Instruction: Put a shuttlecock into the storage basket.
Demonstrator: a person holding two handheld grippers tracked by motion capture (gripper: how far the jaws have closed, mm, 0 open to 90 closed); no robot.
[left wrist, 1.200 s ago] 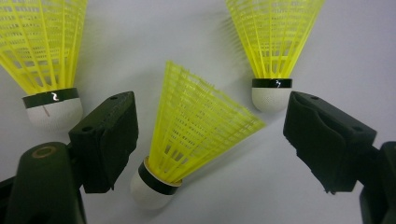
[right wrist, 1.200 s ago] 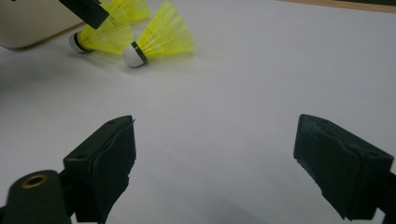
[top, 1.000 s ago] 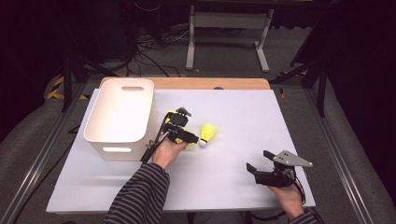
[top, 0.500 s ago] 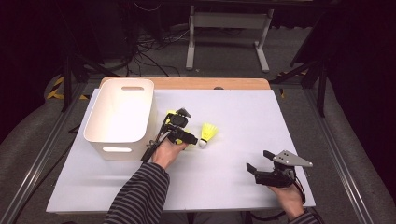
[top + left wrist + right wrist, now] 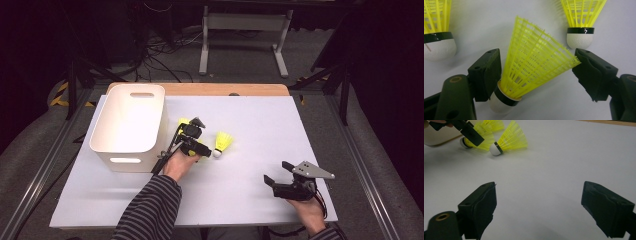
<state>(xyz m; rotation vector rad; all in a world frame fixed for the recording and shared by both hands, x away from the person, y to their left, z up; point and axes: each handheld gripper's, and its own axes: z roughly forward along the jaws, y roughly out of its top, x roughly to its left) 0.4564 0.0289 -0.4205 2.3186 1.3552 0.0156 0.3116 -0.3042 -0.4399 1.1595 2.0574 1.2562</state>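
Currently your left gripper (image 5: 534, 75) straddles the lying shuttlecock (image 5: 531, 67) beside the white bin (image 5: 127, 125), jaws spread, not yet pinching; its skirt points far-right. Your right gripper (image 5: 280, 182) idles open, well apart.

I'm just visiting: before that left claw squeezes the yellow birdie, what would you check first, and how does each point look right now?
1. Left gripper open around the middle shuttlecock: ok, a jaw on each side.
2. Grip centred: not ok; one jaw sits by the cork, the other by the skirt's rim, so it may crush the skirt.
3. Neighbouring shuttlecocks and outside the jaws: ok.
4. White bin close by and open on top: ok.
5. Right gripper out of the way: ok, open near the table edge.
6. Bin contents: cannot tell.
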